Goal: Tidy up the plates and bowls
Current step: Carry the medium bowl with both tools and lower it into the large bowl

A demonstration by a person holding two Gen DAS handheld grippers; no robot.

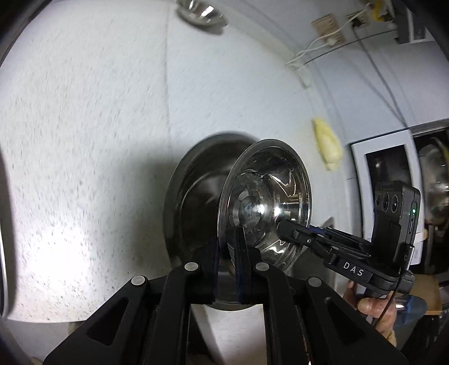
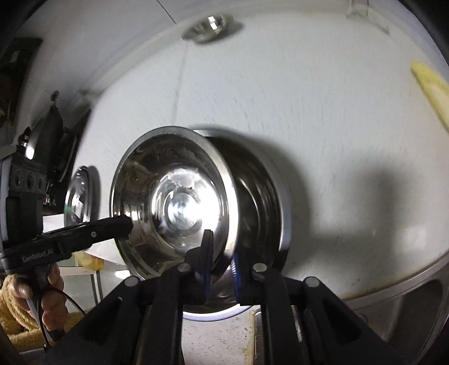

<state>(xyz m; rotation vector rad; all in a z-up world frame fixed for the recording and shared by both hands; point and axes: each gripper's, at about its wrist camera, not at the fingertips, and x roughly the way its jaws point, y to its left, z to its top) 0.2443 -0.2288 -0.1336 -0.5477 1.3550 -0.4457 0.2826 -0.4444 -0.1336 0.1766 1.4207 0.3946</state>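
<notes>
A small shiny steel bowl is held on edge just above a larger steel bowl that rests on the white table. My left gripper is shut on the small bowl's near rim. My right gripper is shut on the opposite rim of the same small bowl; the larger bowl lies right behind it. Each gripper shows in the other's view, the right one and the left one, both at the small bowl's rim.
The white speckled table spreads to the left. Another steel bowl sits at the far end, also in the right wrist view. A yellow cloth lies to the right, a steel plate to the left. Cables hang on the wall.
</notes>
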